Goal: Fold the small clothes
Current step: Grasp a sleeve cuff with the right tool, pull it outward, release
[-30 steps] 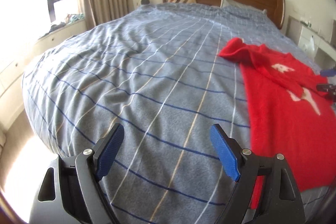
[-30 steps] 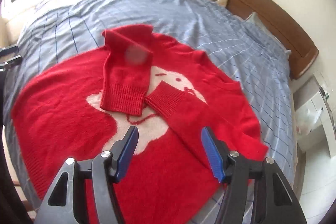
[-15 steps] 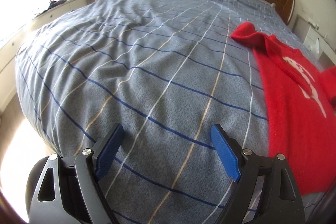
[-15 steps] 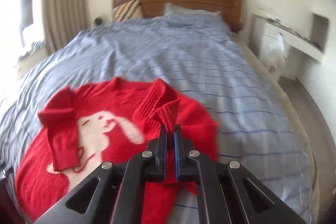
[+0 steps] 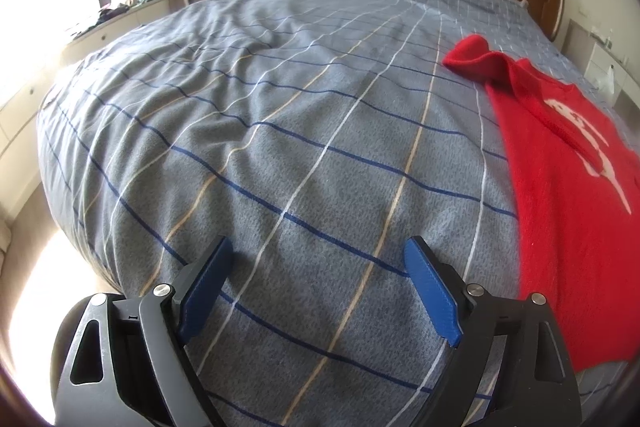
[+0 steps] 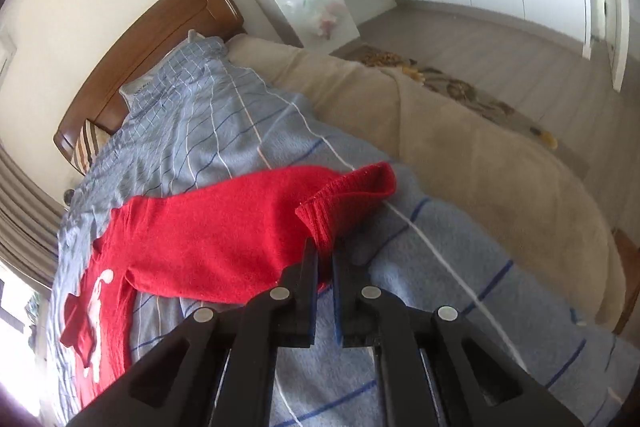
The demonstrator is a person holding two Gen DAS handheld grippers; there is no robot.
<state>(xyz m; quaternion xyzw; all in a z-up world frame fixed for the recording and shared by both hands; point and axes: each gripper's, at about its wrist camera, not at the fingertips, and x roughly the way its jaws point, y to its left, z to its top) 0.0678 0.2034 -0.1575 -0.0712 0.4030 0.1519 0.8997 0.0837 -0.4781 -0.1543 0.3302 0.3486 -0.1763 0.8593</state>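
- Red ribbed cuff sits clenched in the right gripper; its jaws have just been closing on it.
- Sleeve drawn out sideways: keep tension even, lay flat, no twist.
- Left gripper released, empty, over blanket.
- Sweater lies beside it on the bed.

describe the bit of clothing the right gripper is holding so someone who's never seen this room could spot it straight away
Start at the big bed under its grey-blue checked cover. A red sweater lies near the beige side. From it one sleeve stretches out to the right gripper, which is shut on the ribbed cuff. It is the only raised red part; the other sleeve lies folded on the body.
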